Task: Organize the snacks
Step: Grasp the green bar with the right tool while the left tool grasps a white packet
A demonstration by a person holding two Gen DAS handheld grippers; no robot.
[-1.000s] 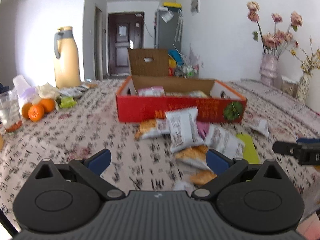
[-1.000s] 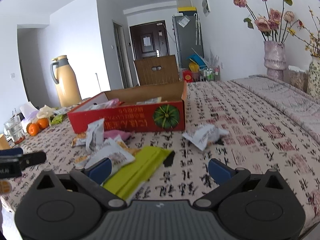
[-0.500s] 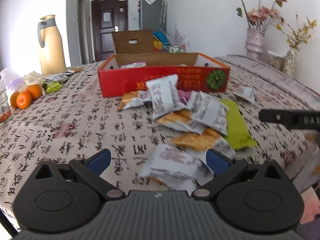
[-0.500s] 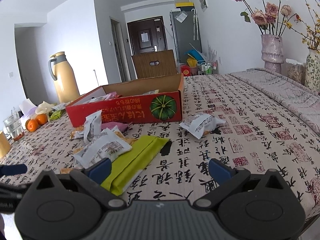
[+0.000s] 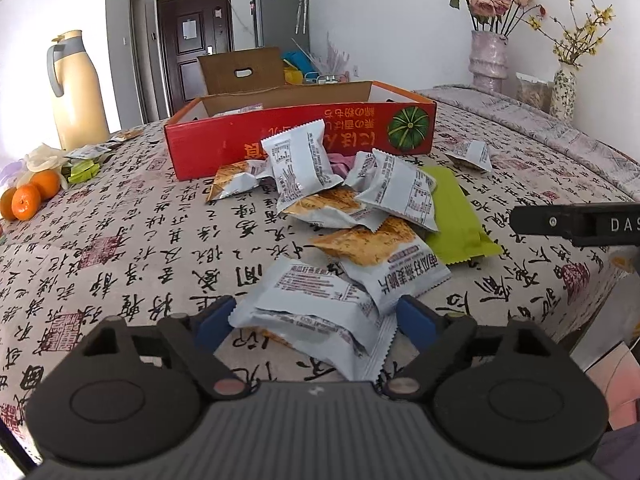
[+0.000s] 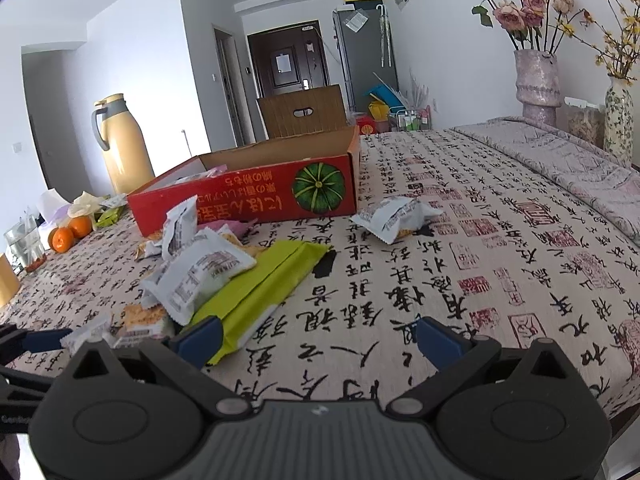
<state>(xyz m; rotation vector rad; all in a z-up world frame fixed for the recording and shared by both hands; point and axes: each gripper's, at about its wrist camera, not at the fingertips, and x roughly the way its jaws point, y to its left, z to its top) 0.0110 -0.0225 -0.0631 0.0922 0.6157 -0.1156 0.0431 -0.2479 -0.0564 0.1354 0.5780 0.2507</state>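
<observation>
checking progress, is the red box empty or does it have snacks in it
Not empty. In both wrist views a few packets show over the red box wall at its left end; most of its inside is hidden. Many packets lie outside on the table.

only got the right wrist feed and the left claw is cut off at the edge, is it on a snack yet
Observer: The left claw has a white snack packet between its fingers. Its jaws have just been closing, but the pads don't clearly press on it yet.
Operator: anything lying on that packet
Observer: Yes, an orange-printed packet seems to overlap its far corner.
</observation>
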